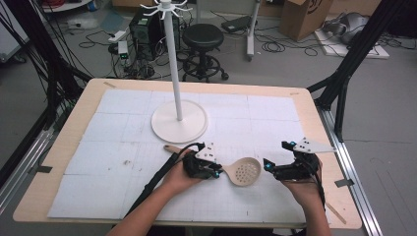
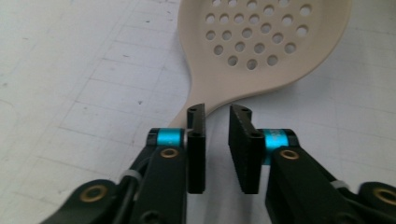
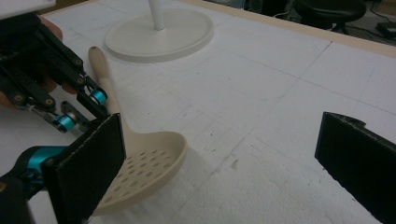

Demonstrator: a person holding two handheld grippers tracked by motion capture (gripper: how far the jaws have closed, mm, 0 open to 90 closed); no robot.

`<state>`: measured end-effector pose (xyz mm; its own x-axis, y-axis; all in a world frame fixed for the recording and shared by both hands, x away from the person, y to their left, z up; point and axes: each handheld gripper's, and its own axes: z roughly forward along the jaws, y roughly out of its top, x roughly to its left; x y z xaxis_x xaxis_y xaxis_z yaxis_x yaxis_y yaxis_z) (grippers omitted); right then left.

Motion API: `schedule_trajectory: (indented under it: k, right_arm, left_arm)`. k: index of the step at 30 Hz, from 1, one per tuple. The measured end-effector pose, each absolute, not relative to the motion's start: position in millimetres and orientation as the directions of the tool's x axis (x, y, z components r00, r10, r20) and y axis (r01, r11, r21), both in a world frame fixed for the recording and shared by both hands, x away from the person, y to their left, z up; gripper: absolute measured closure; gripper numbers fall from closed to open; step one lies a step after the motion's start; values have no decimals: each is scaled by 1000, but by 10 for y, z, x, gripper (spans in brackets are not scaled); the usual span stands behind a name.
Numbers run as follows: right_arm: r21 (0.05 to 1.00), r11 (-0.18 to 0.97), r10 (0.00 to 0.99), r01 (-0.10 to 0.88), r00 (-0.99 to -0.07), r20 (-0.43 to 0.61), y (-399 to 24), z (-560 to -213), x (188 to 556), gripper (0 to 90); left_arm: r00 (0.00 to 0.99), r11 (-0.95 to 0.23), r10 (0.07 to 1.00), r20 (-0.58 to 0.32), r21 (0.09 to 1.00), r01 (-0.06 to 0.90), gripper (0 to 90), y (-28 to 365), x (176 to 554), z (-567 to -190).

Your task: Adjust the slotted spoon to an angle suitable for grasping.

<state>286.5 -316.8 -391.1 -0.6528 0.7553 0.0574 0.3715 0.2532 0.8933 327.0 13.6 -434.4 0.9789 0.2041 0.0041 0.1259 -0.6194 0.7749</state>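
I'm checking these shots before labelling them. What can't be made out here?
- High view: the slotted spoon's handle middle is hidden under the left tongs.
- Left gripper view: the spoon's bowl is cut off by the top edge, and its handle passes behind the tongs.
- Right gripper view: the white stand's pole is cut off at the top edge.

A grey floor (image 1: 383, 123) is lying strewn with black cables beyond the wooden bench (image 1: 74, 128). A black round stool (image 1: 203, 37) is standing behind it, a cardboard box (image 1: 305, 17) is sitting farther right, and black frame struts (image 1: 354, 54) are rising at both sides.
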Motion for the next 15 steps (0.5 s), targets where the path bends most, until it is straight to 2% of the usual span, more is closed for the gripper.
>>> schedule_trajectory:
  k: [5,11,15]
  right_arm:
    - [895,247,757,371,-650,60,-3186,-3905,2847,8]
    - [896,248,760,369,-648,57,-3195,-3897,2829,8]
    - [894,254,759,369,-649,53,-3177,-3894,2827,8]
  left_arm:
    - [978,-593,207,-2,795,127,675,316,3233,-4229]
    - [959,-505,282,0,850,148,494,825,3170,-3981]
    - [952,-474,307,-5,866,157,419,1055,3138,-3925]
